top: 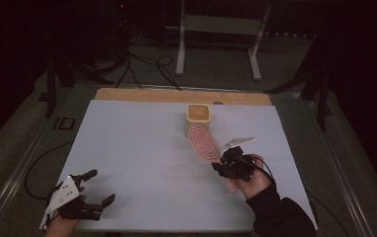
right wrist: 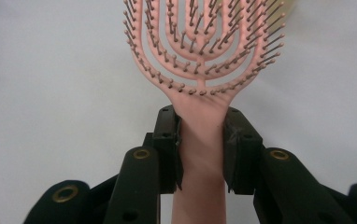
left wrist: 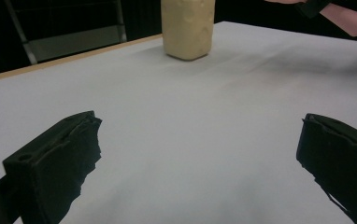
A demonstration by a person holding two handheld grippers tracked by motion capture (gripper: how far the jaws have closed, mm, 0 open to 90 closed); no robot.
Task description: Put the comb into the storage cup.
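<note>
A pink vented hairbrush (top: 203,141) with rows of bristles is held above the white table sheet, its head pointing toward a tan square container (top: 198,116) at the back centre. My right gripper (top: 226,160) is shut on the brush handle (right wrist: 200,140), one jaw pressed to each side. The brush head (right wrist: 202,42) fans out ahead of the jaws. My left gripper (top: 97,187) rests open near the front left edge, with nothing between its jaws. From the left gripper view the container (left wrist: 187,28) stands far ahead, and the brush handle end (left wrist: 349,18) is at the top right.
A white sheet (top: 137,158) covers most of the table, with a wooden strip (top: 142,95) bare along the far edge. A metal stand (top: 218,34) and cables lie on the floor beyond.
</note>
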